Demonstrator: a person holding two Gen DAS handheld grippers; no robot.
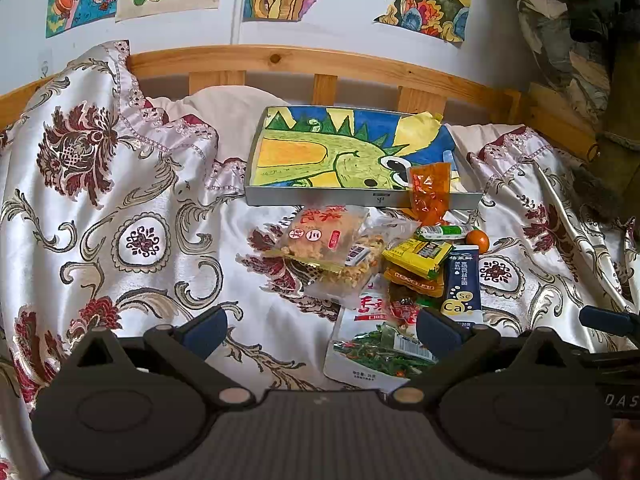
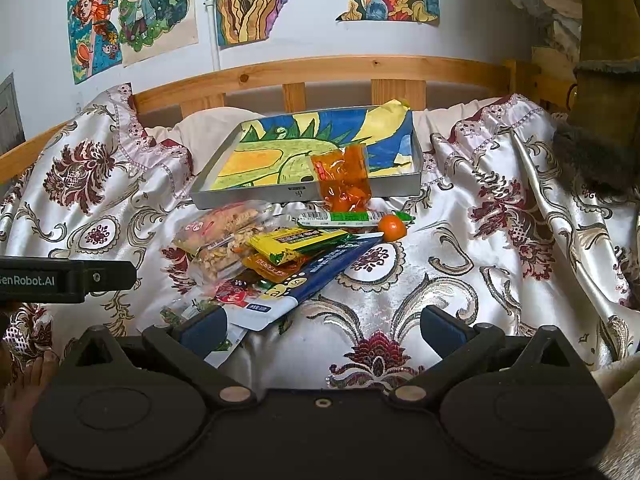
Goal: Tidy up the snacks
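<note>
Both the left gripper [image 1: 320, 332] and right gripper [image 2: 322, 330] are spread and empty. Best pinch the orange packet [image 2: 344, 178] by its edge, then lay it flat in the tray [image 2: 208, 196].

Setting: a bed against a pale, white-painted wall [image 1: 32, 52]. Wooden headboard rail [image 1: 304, 62] of light pine with vertical slats runs behind the bed; one knot visible in the top rail. Bed covered by a satin bedspread [image 1: 120, 216], silvery white with dark red floral and grey-gold scroll motifs, creased and bunched up at left and right. A plain cream pillow [image 1: 224, 108] shows behind it, against the slats. Four hand-coloured drawings [image 2: 136, 12] are stuck on the wall above the rail. A thin white pipe [image 2: 214, 28] runs vertically between them. Patterned fabric [image 1: 560, 40] hangs at far right. Soft, even daylight; no hard shadows.
</note>
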